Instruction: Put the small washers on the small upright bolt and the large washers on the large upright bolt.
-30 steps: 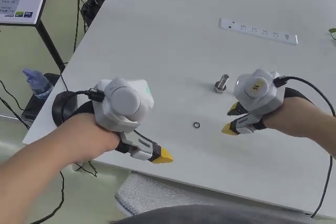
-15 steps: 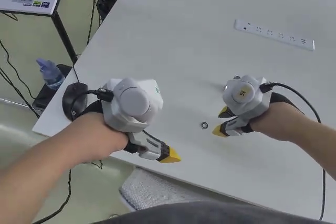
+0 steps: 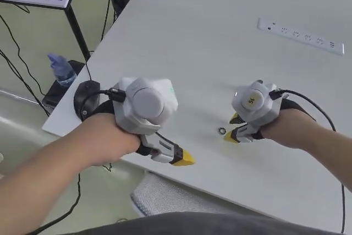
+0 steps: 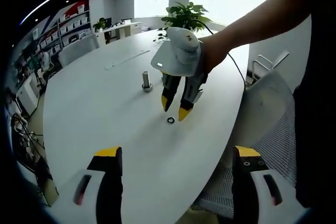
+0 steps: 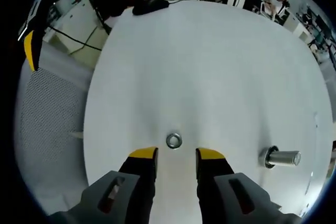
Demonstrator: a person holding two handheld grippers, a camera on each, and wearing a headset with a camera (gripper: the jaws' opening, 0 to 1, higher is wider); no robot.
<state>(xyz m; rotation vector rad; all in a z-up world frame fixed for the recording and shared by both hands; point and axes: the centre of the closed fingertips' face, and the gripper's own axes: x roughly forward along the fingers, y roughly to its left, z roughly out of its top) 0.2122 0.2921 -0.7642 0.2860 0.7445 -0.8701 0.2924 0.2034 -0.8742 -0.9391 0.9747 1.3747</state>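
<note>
Steel washer (image 5: 174, 141) lies flat on the white surface (image 5: 210, 51) near the upright bolt (image 5: 281, 158), just ahead of the slightly spread right tongs (image 5: 177, 153), not yet pinched; the left tongs (image 4: 177, 151) gape empty, so threading looks wholly undone.

One small, silver, ring-shaped washer (image 5: 174, 141) is laid flat on the white worktop (image 5: 210, 51), and a single silver bolt (image 5: 281, 157) is stood upright on its wider base near the washer, apart from it, with its shaft pointed upward.
</note>
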